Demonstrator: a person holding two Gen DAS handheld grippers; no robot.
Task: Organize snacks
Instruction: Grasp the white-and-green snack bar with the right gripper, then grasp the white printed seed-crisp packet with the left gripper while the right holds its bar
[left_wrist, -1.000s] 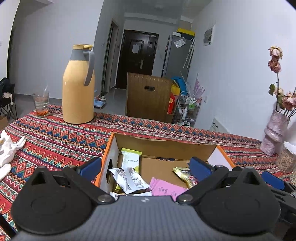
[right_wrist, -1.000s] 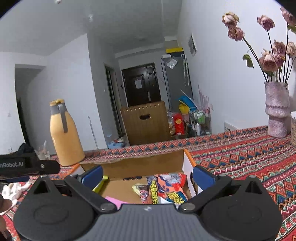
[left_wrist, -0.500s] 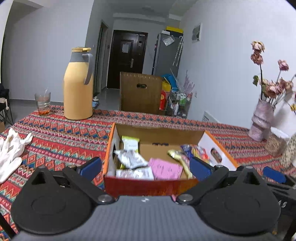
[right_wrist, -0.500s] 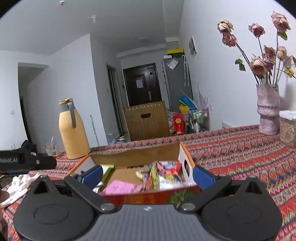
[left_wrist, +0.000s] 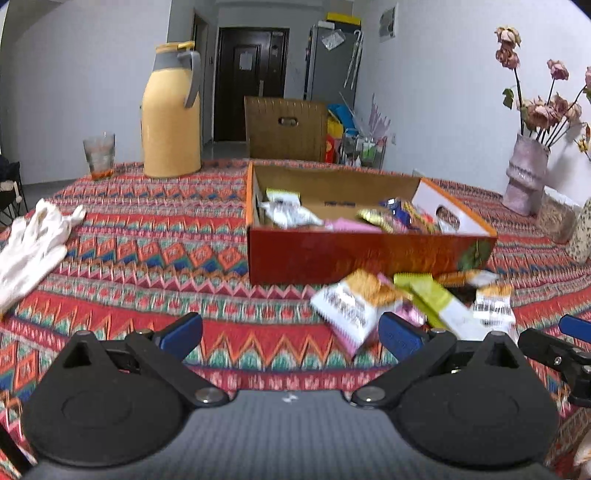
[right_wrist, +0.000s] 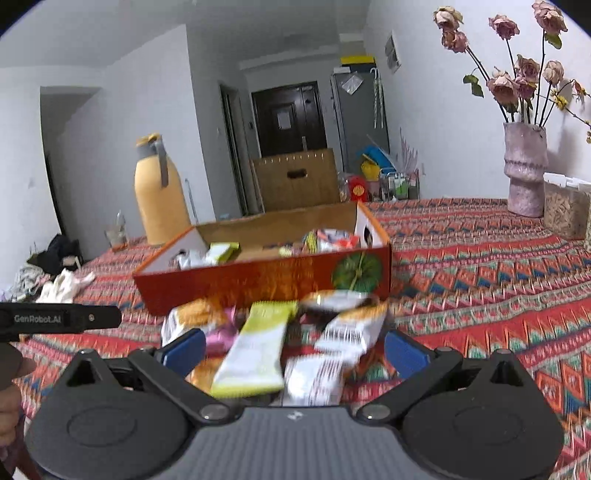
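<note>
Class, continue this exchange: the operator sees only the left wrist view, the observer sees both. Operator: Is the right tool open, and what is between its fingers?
Observer: The right tool is open, with a lime-green flat packet between its fingers.
Operator: Anything beside that?
Observer: A white packet with black print, just right of it.
Operator: Any marking on the left tool?
Observer: The left tool has GenRobot.AI printed along its side.

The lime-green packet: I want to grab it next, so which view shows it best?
The right wrist view: the lime-green packet lies large and whole between the open fingers. The left wrist view shows it smaller, off right, partly overlapped.
</note>
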